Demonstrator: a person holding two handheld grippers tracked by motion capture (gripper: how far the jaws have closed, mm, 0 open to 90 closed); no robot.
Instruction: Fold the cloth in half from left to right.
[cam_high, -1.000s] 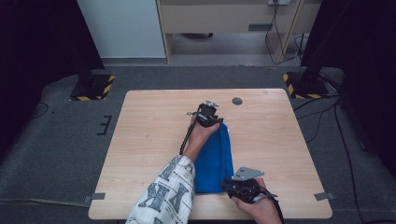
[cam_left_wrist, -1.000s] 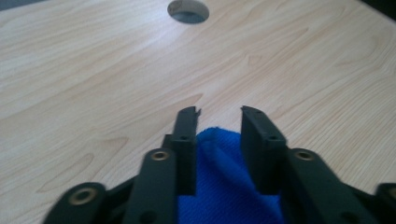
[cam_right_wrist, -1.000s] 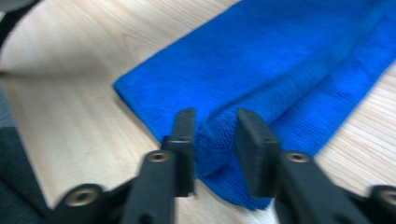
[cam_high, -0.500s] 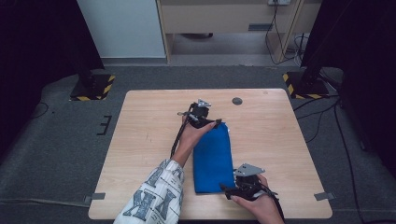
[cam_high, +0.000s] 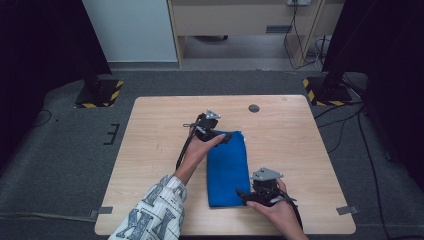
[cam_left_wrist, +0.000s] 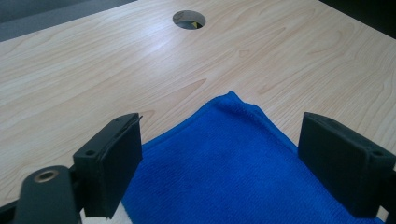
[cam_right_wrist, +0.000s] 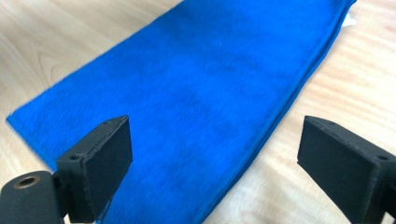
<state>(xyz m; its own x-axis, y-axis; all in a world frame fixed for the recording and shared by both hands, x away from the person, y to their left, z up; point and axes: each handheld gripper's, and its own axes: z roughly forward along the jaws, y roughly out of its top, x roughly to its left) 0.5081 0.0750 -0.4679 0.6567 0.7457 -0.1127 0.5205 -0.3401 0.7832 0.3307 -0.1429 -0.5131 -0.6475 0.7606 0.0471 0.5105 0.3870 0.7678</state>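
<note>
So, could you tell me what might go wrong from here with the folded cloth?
1. The left gripper has just opened right over the cloth, at its far corner; pulling back low could snag that corner and undo the fold.
2. The right gripper, also just opened, straddles the near end, where the layered edges show; a drag there might shift the layers.
3. That end lies near the table front edge, so a nudge could slide it off.
</note>
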